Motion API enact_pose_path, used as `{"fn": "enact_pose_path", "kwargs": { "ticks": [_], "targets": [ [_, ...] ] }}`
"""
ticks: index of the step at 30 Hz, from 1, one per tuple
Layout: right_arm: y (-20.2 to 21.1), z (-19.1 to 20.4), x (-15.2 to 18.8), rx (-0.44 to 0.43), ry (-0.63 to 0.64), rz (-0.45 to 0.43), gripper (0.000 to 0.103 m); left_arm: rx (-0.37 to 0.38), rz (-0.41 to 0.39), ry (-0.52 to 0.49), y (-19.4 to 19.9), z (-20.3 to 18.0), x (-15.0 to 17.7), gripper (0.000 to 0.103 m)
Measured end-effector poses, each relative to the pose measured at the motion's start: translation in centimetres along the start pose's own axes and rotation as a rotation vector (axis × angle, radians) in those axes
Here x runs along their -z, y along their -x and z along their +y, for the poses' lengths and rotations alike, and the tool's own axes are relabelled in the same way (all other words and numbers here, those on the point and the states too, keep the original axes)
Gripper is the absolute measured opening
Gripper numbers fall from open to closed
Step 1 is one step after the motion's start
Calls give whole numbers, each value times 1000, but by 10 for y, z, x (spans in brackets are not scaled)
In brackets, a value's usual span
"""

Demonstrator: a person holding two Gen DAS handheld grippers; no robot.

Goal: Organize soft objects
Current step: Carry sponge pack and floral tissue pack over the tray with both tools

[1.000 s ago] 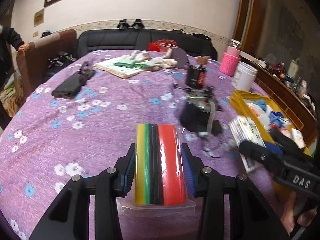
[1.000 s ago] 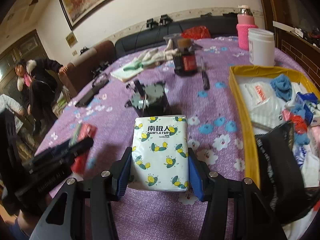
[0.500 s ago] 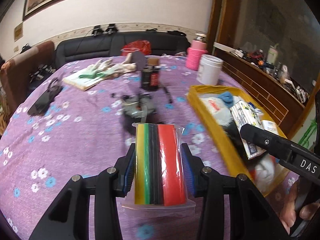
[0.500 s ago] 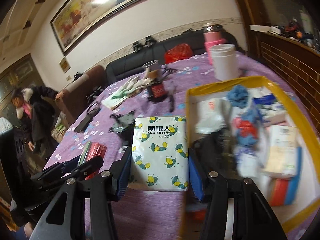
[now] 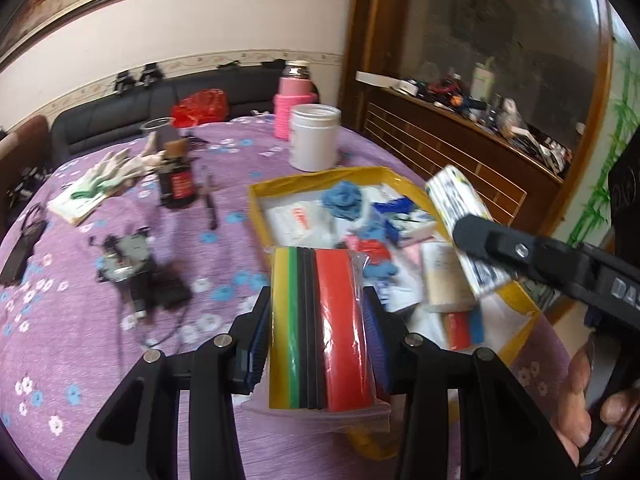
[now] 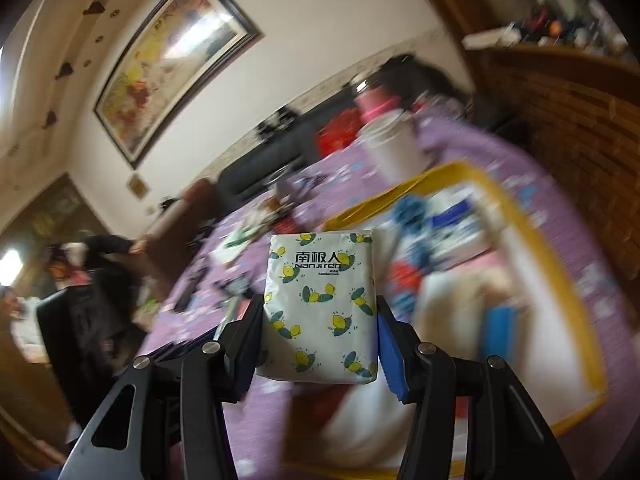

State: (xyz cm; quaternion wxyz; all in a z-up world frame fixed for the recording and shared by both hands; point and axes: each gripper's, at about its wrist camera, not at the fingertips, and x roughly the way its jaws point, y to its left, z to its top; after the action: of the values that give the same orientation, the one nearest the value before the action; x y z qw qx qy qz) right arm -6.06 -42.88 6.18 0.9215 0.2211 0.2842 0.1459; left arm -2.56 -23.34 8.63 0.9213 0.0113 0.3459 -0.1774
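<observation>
My left gripper (image 5: 318,330) is shut on a clear bag of coloured sponge strips (image 5: 320,320), yellow, green, black and red, held above the near edge of the yellow tray (image 5: 256,200). My right gripper (image 6: 320,320) is shut on a white tissue pack with lemon print (image 6: 320,308), held over the yellow tray (image 6: 560,264). The right gripper and tissue pack (image 5: 464,236) also show in the left wrist view, above the tray's right side. The tray holds blue cloth (image 5: 342,198), white packs and other soft items.
On the purple flowered tablecloth (image 5: 80,340) lie a black device with cables (image 5: 132,268), a dark bottle (image 5: 178,178), a pen, gloves on a book (image 5: 96,184), a white jar (image 5: 314,142) and a pink flask (image 5: 292,100). A wooden cabinet stands right.
Both grippers have swung right from the open table to over the yellow tray, each still holding its item. The right view is tilted and blurred now.
</observation>
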Motion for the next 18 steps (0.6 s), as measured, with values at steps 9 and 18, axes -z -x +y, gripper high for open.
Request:
{"fn": "enact_pose_path", "kwargs": {
  "ticks": [9,18],
  "targets": [
    [-12,-30,-21,161,18,32,56,19,10,-99,-25,-54,8,41],
    [-39,-44,-30,209,31,98,56,-50,-39,-187,-39,-80,18,41]
  ]
}}
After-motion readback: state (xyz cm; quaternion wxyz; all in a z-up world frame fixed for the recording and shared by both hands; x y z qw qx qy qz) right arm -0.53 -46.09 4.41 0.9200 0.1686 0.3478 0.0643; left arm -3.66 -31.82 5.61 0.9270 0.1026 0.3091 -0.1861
